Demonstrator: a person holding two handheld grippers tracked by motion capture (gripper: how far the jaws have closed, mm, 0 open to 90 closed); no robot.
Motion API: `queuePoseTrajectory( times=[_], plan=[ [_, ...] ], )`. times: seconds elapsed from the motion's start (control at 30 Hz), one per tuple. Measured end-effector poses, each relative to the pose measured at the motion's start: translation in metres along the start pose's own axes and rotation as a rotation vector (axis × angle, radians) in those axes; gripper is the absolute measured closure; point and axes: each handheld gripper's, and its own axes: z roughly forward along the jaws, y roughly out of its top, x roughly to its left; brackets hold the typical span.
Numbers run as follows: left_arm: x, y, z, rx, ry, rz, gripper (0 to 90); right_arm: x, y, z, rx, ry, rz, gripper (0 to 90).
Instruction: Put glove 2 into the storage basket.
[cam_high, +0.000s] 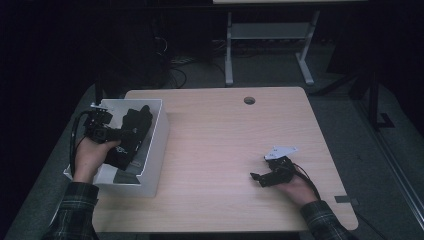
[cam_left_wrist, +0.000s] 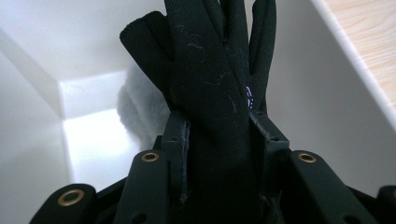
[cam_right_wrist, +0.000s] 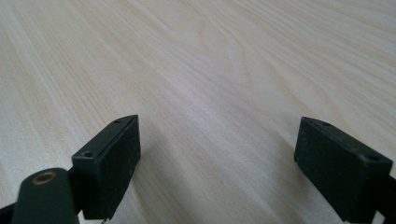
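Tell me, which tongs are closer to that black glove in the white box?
Left. The left tongs are clamped on the black glove inside the white box; the right tongs rest open on the table, far across.

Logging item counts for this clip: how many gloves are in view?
1: a black glove pinched in the left tongs inside the white box. Something grey and fuzzy lies behind it; more may be hidden.

Wooden table (cam_high: 225, 150) with round cable hole (cam_high: 249, 100) near far edge. Grey floor beyond, white desk frame legs (cam_high: 229, 55), dark cables (cam_high: 175, 65) on floor.
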Motion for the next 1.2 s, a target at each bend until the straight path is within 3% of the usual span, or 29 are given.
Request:
queuePoseTrajectory(
  times=[0.2, 0.37, 0.53, 0.9, 0.97, 1.2],
  plan=[
    [0.006, -0.011, 0.028, 0.062, 0.028, -0.013, 62.1, 0.0, 0.0, 0.0, 0.0, 0.0, 0.0, 14.4],
    [0.009, -0.014, 0.035, 0.071, 0.046, 0.0, 61.3, 0.0, 0.0, 0.0, 0.0, 0.0, 0.001, 14.4],
    [0.012, -0.013, 0.029, 0.049, 0.049, -0.035, 52.6, 0.0, 0.0, 0.0, 0.0, -0.001, 0.001, 14.4],
    [0.016, -0.004, 0.013, -0.004, 0.087, -0.022, 27.2, 0.0, 0.0, 0.0, 0.0, -0.001, 0.002, 14.4],
    [0.015, -0.002, 0.008, -0.02, 0.087, -0.029, 26.0, 0.0, 0.0, 0.0, 0.0, -0.001, 0.001, 14.3],
    [0.005, 0.01, -0.009, -0.067, 0.052, 0.016, 24.1, 0.0, 0.0, 0.0, 0.001, -0.002, 0.001, 14.3]
  ],
)
